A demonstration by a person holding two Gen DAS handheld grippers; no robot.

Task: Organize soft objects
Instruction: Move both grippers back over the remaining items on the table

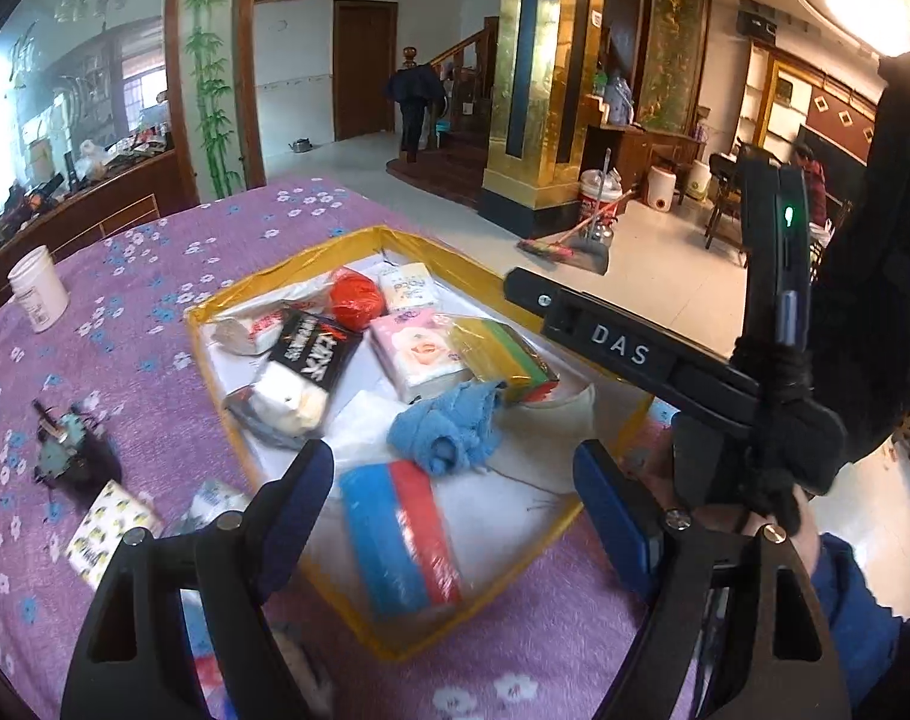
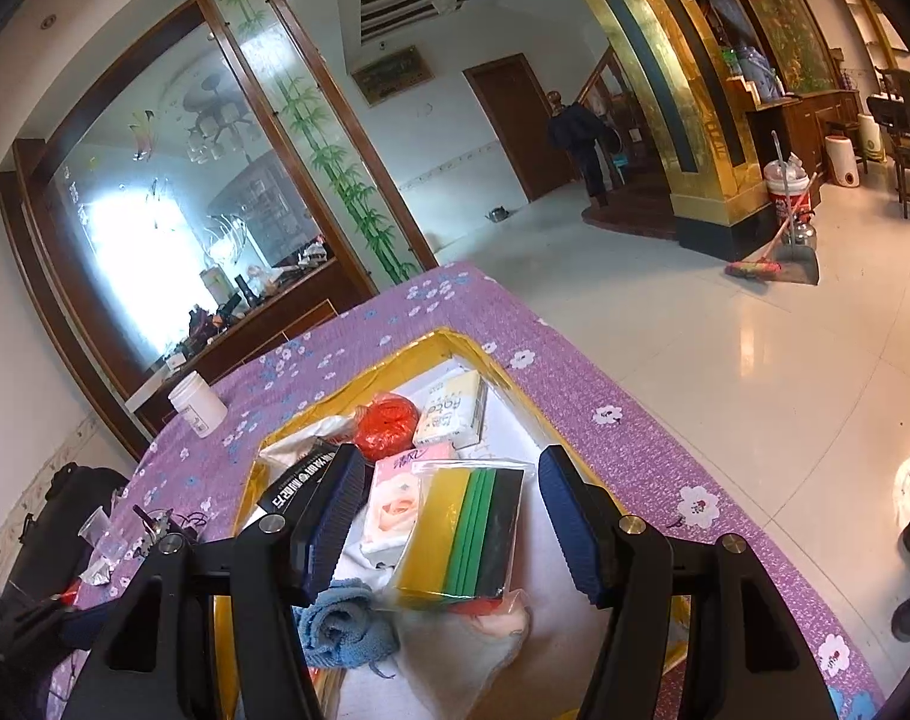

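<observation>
Step in hand: sorting soft goods into the yellow-rimmed tray (image 1: pixel 629 420) — most already inside; between placements, by the look of it.
Left of tray: patterned tissue pack (image 1: pixel 110 531) and another small white pack (image 1: pixel 218 495) lying loose on the bench (image 1: pixel 155 276), near the tray's rim; dark tangle of small items further left.
Left hand-held gripper (image 1: pixel 455 498): released, nothing between the blue pads; hovering over the tray's near end, above the blue-and-red pack (image 1: pixel 401 534).
Tray contents: black pack, red yarn ball (image 1: pixel 356 297), pink tissue pack (image 1: pixel 416 354), blue cloth (image 1: pixel 446 426), sponge pack (image 2: pixel 467 534).
Right hand-held gripper (image 2: pixel 449 516): released, poised above the sponge pack, not pressing it.
Next move: probably a swing left to the loose packs — gentle squeeze across the short sides, then a lift over the rim.
Surface: purple flowered cloth; white jar (image 1: pixel 38 288) at far left.
Room: glossy tiled floor, gold pillar, broom with dustpan, wooden door, stairs.
</observation>
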